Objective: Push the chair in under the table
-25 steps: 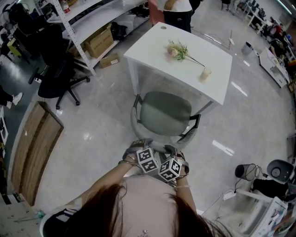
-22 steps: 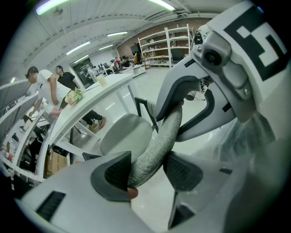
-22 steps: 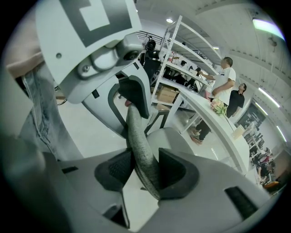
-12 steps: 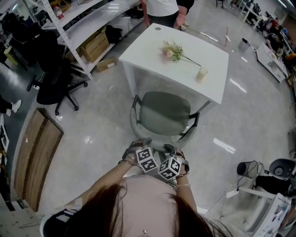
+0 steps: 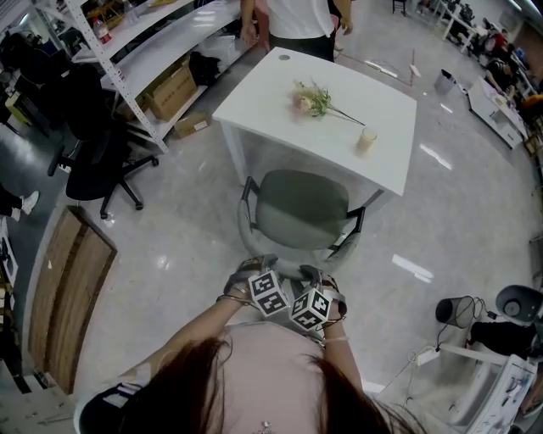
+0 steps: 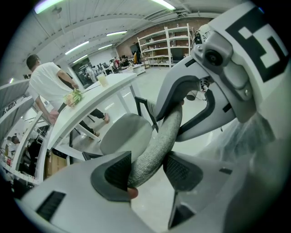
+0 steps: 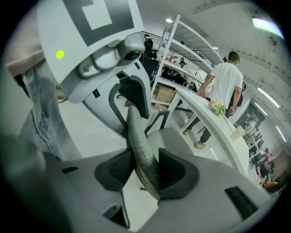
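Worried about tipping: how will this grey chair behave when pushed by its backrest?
The chair probably slides easily on the glossy floor. The left tongs and right tongs clamp its padded rim, which likely gives slightly. Pushed that high, it might tilt.

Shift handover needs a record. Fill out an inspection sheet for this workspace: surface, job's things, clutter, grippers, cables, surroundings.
Surface: white table, holding only a flower sprig and a small cup.
Job's things: grey chair faces the table, seat mostly out in front of its near edge.
Clutter: cardboard box under the shelving.
Grippers: left gripper and right gripper both clamped on the backrest.
Cables: white cable on the floor, right side, near a black device.
Surroundings: black office chair; person in a white shirt beyond the table.
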